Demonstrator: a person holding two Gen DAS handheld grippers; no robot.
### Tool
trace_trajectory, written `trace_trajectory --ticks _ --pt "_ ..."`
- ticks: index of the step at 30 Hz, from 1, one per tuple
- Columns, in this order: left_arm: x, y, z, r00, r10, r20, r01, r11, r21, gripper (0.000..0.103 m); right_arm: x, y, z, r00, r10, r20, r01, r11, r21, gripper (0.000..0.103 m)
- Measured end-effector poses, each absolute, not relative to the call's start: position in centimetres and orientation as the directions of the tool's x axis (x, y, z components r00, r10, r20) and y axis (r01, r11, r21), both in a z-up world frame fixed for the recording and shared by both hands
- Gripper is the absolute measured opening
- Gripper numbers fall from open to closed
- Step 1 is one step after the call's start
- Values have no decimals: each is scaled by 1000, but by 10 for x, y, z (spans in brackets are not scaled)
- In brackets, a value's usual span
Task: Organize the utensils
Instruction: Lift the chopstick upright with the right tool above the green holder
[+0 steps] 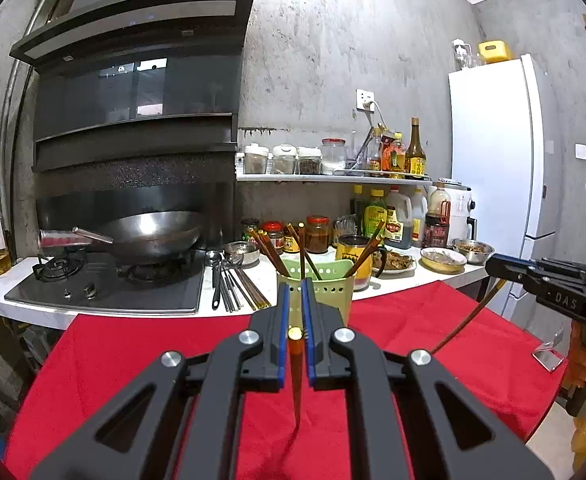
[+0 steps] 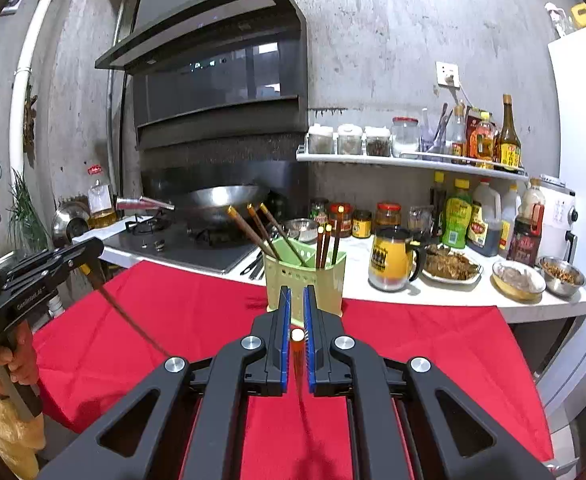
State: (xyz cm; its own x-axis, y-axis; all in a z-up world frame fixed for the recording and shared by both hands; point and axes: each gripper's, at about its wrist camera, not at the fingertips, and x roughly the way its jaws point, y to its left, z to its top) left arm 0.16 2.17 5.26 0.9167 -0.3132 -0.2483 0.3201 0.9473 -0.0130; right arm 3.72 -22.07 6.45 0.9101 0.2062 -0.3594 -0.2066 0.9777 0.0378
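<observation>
Red cloth (image 1: 413,340) covers the table in front of the kitchen counter, and it is the largest thing near the grippers. Behind it stands the white counter (image 2: 433,296), with a black stove (image 1: 105,284) and a steel wok (image 1: 153,236) on the burner. On the counter, beside the stove, lie several loose utensils (image 1: 229,280), dark-handled and metal ones together.

At the far edge of the red cloth, close against the counter, stands the green utensil holder (image 2: 325,284). It is upright, and several brown chopsticks (image 2: 325,246) lean inside it with their gold tips up.

Both grippers are lifted above the cloth, a little on this side of the holder. The left gripper (image 1: 295,312) has its blue pads closed on one chopstick (image 1: 297,376); the gold end shows between the pads and the thin end hangs down toward the cloth. The right gripper (image 2: 297,312) is also closed on a single chopstick (image 2: 297,350), gripped near its gold end in the same way. In the left wrist view the right gripper's chopstick curves down to the cloth side, and a hand (image 2: 1,364) holds the left gripper's handle.
</observation>
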Motion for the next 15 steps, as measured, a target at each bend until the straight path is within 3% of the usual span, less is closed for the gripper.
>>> trace_trajectory --ticks 12,15 --pt "10 25 57 921 -315 -230 320 947 -17 6 52 -223 71 915 189 -356 -188 981 37 7" --pt "18 25 46 911 -308 -274 313 949 -27 6 67 -225 57 896 180 -405 -176 983 47 7"
